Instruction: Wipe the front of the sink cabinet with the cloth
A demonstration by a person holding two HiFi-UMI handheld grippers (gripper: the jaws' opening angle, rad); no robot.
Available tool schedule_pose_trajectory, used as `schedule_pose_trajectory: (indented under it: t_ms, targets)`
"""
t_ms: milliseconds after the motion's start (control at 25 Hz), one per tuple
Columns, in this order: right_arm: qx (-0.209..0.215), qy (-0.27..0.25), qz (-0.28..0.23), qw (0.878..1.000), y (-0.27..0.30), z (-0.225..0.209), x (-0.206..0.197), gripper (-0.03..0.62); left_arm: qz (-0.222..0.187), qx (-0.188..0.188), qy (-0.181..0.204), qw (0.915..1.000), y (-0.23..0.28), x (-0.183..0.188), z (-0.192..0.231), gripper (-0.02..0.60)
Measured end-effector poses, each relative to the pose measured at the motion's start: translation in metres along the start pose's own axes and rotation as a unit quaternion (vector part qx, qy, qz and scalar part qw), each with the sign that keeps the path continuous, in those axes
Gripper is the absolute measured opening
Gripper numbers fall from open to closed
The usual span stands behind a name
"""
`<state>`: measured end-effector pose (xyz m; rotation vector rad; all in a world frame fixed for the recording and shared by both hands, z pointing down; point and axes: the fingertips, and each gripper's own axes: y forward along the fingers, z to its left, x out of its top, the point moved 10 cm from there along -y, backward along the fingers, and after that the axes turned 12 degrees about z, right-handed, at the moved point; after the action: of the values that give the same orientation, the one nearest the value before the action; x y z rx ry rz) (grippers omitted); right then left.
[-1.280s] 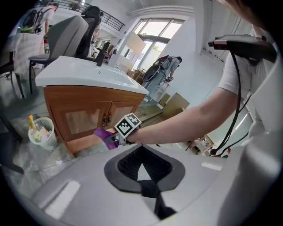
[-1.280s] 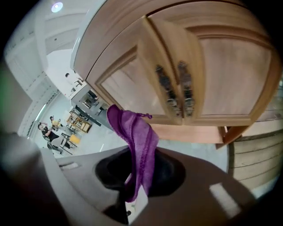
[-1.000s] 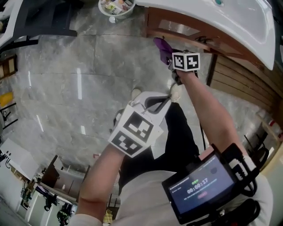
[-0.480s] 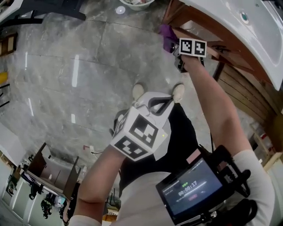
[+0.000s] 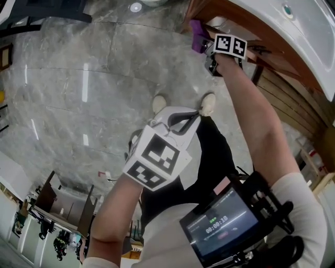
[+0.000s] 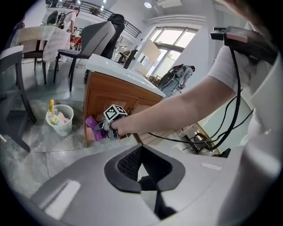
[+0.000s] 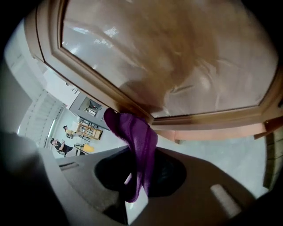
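Observation:
The purple cloth (image 7: 138, 145) hangs from my right gripper (image 7: 135, 196), which is shut on it and presses its top end against the lower frame of the wooden cabinet door (image 7: 154, 66). In the head view the cloth (image 5: 198, 34) touches the cabinet front (image 5: 207, 11) near its left corner, under the white sink (image 5: 298, 31), just ahead of the right gripper (image 5: 209, 49). My left gripper (image 5: 184, 118) is held low over the person's legs, away from the cabinet, shut with nothing in it. From the left gripper view (image 6: 143, 178) the cloth (image 6: 93, 132) and cabinet (image 6: 99, 95) lie ahead.
A white wastebasket (image 6: 59, 119) with rubbish stands on the marble floor (image 5: 94, 84) left of the cabinet. Chairs (image 6: 95, 37) stand behind it. The person's shoes (image 5: 159, 103) are close to the cabinet base. Wooden slats (image 5: 285, 99) run along the right.
My right gripper has slid the cloth a little further along the cabinet front, towards the top of the head view. The left gripper has barely moved.

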<state>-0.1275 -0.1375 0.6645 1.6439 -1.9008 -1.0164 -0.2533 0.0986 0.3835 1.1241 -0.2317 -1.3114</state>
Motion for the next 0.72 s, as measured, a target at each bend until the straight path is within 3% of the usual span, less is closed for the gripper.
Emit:
schedule_pose_trajectory:
  t_ms: [720]
  targets:
    - [-0.032,0.082,-0.072,0.993,-0.069,-0.103,-0.025,0.083,0.033,-0.026,0.037,0.9985,0.057,0.048,-0.016,0.006]
